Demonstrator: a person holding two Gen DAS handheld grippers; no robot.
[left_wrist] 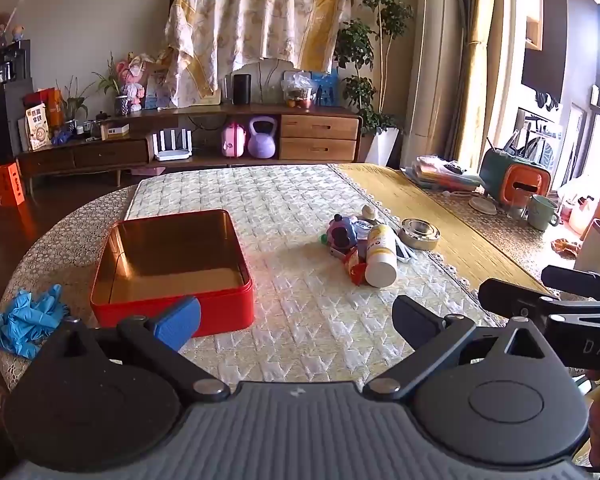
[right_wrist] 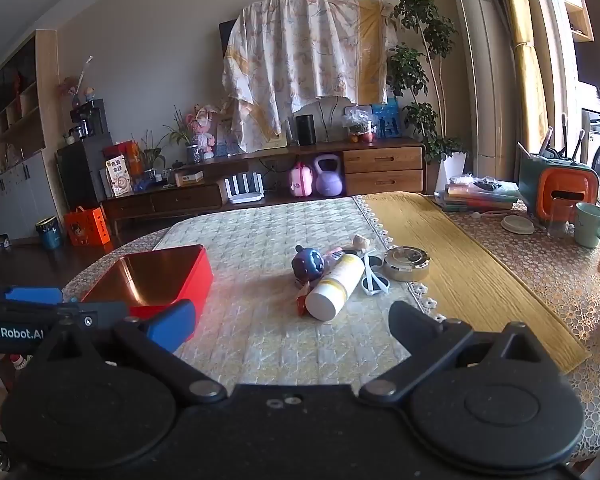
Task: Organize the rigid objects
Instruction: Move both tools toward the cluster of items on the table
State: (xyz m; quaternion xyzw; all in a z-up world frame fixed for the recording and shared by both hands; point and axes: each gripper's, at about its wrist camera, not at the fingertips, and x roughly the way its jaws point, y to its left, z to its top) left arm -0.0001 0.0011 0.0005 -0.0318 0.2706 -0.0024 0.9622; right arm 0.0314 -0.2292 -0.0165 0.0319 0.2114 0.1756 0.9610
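A quilted cloth is covering the worktop [left_wrist: 300, 320] in a sunny living room. The red tin [left_wrist: 172, 272] is standing empty; just to its right the white bottle [left_wrist: 380, 256] is lying in a small heap. It looks light, stiff and smooth, so gripping across its middle seems best. The left tool [left_wrist: 296, 320] and the right tool [right_wrist: 292, 324] are both hanging wide open and empty, on the near side of the tin.

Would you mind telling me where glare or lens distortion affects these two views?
Left wrist view: window light at the right washes out, and the open red metal tin reflects gold inside. Right wrist view: the fisheye bows the walls, and the tin's copper interior shines.
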